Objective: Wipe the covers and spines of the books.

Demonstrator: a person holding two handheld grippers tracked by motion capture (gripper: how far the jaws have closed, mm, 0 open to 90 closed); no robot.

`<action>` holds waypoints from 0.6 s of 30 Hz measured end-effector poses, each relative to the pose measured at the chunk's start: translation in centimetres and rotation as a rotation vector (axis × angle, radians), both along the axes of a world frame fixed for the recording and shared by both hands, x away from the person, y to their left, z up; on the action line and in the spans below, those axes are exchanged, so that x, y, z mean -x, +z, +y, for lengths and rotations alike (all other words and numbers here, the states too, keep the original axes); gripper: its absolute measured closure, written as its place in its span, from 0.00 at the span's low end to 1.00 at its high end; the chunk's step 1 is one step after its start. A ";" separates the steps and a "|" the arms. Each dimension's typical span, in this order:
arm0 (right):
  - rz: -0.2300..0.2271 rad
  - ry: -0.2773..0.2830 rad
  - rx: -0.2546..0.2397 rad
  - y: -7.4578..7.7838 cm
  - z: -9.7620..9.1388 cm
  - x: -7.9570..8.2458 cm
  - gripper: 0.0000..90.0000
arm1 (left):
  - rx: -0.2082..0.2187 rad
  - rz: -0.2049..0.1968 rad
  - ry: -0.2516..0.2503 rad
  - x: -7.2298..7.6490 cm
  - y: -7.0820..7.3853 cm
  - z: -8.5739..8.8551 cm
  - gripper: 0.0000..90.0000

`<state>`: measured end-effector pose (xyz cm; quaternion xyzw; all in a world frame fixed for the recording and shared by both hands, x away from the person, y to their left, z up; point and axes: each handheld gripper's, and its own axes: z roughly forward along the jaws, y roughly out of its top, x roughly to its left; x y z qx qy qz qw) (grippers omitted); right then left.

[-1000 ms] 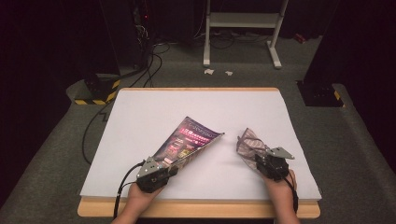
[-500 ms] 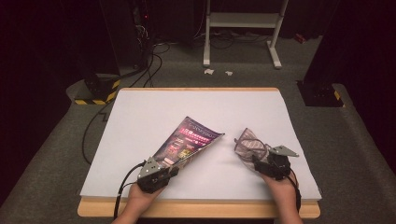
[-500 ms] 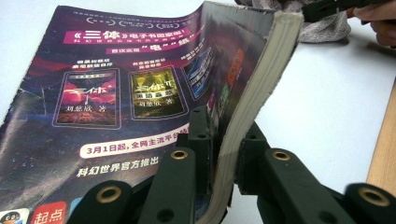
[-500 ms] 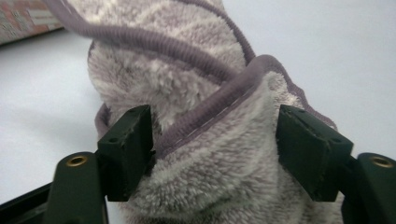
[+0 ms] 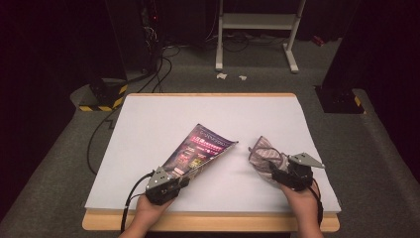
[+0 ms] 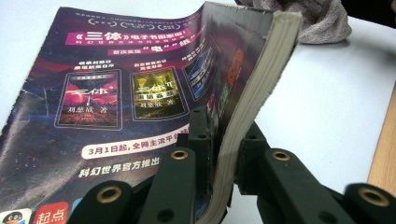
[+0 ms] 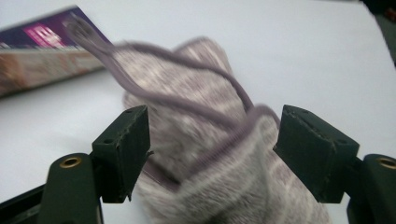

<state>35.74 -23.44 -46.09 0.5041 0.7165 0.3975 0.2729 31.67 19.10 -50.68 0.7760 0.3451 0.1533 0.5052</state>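
Note:
A thick magazine point(image 5: 204, 148) with a purple cover lies bent on the white table, its near corner lifted. My left gripper point(image 5: 182, 179) is shut on that corner; in the left gripper view the jaws point(image 6: 223, 140) pinch the page block of the magazine point(image 6: 116, 93). A crumpled grey-lilac cloth point(image 5: 262, 153) with a darker hem lies to its right. My right gripper point(image 5: 276, 171) stands open at the cloth's near end. Its jaws have just been opening, and the cloth point(image 7: 196, 88) bulges between the spread right gripper point(image 7: 215, 144) pads without being pinched.
The white table top point(image 5: 208, 109) has a wooden front edge point(image 5: 208, 221) close to both hands. The magazine's far end point(image 7: 42, 51) lies left of the cloth. Behind the table on the floor are cables point(image 5: 158, 64) and a white stand point(image 5: 257, 22).
The right gripper's jaws have spread apart off the cloth, and that hand has lifted slightly. The left gripper and the magazine have stayed put.

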 end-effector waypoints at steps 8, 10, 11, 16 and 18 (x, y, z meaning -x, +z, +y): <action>-0.085 0.117 -0.001 2.4 4.5 1.8 0.33 | 0.001 0.010 0.030 0.2 0.5 -0.5 0.89; -0.089 0.166 -0.010 2.3 6.1 2.2 0.37 | -0.001 0.012 0.031 0.3 0.6 -0.8 0.89; -0.087 0.186 -0.014 2.2 6.7 2.3 0.39 | -0.003 0.010 0.028 0.3 0.6 -1.2 0.89; -0.039 0.281 0.002 0.1 10.7 2.2 0.41 | -0.042 -0.009 -0.010 0.6 0.6 -2.8 0.86; -0.017 0.310 0.004 -0.6 11.9 2.0 0.41 | -0.059 -0.017 -0.028 0.8 0.6 -3.5 0.84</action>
